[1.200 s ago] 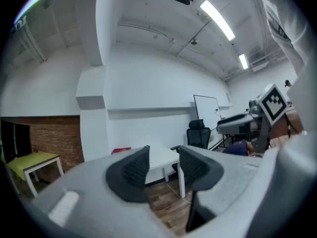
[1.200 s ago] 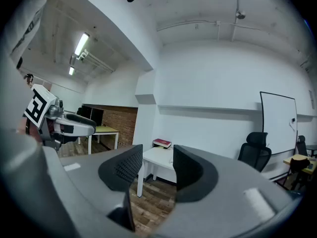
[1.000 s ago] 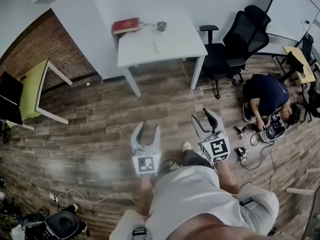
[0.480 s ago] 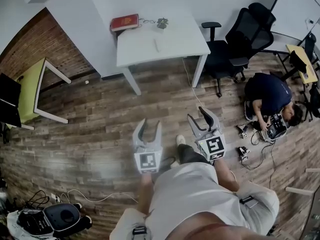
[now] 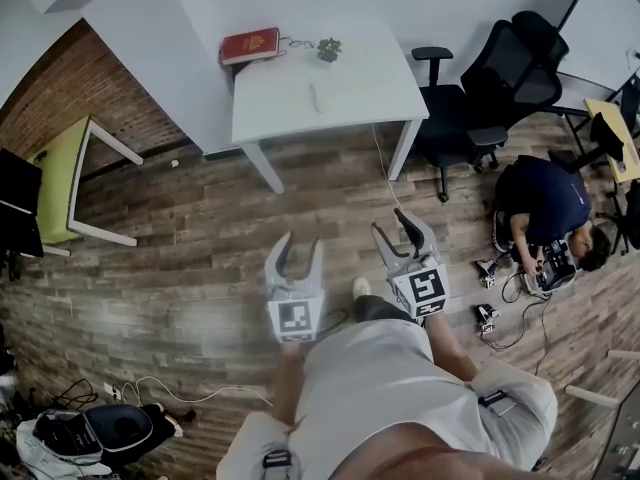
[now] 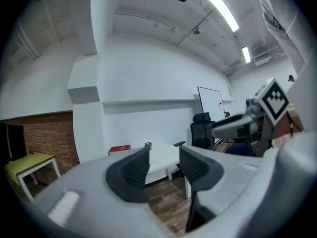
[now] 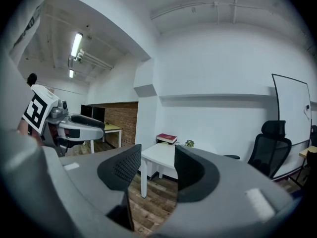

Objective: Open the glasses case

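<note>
grippers: two are counted, the left gripper [image 5: 301, 244] and the right gripper [image 5: 392, 226]
white table [image 5: 335, 93]: one is counted
red book [image 5: 250, 45]: one is seen, on the white table
small plant [image 5: 328, 50]: one is seen, on the same table
black office chairs [image 5: 468, 118]: two are counted, side by side
yellow-green table [image 5: 57, 180]: one is counted
people: two are counted, the wearer [image 5: 385, 388] and a person on the floor [image 5: 543, 198]
ceiling light strips [image 6: 221, 10]: two are counted
whiteboard [image 7: 292, 118]: one is counted

Grey left tool [image 5: 300, 244], right tool [image 5: 392, 225]; marker cubes [image 5: 294, 318]; pale shirt [image 5: 385, 388].
</note>
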Demonstrator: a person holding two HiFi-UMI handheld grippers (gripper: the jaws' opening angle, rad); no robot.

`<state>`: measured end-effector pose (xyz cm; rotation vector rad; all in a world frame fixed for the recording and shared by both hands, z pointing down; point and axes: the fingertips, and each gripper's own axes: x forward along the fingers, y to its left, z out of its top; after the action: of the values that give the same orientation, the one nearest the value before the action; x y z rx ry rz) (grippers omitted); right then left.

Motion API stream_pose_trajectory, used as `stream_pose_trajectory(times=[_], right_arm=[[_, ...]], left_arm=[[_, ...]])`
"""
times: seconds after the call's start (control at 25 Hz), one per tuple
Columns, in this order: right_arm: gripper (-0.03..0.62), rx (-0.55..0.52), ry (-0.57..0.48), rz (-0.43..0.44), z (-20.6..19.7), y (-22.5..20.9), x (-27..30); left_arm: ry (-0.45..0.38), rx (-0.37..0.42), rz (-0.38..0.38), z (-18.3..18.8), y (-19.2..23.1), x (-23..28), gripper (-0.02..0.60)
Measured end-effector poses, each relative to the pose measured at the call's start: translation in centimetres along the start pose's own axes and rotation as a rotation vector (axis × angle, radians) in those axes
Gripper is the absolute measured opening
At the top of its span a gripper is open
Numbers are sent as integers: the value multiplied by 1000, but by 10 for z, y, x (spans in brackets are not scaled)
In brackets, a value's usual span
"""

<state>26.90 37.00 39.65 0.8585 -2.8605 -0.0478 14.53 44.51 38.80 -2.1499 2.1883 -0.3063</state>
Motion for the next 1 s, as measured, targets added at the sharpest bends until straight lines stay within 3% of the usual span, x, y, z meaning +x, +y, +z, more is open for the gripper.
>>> stream_pose_trajectory(times=[0.48, 1.0], right_arm=[[199, 13, -1, 49, 3, -62, 56], [199, 22, 5, 63, -1, -99, 85]], left_arm=[[13, 22, 41, 18, 13, 79, 189], [23, 18, 75, 20, 15, 119, 189]])
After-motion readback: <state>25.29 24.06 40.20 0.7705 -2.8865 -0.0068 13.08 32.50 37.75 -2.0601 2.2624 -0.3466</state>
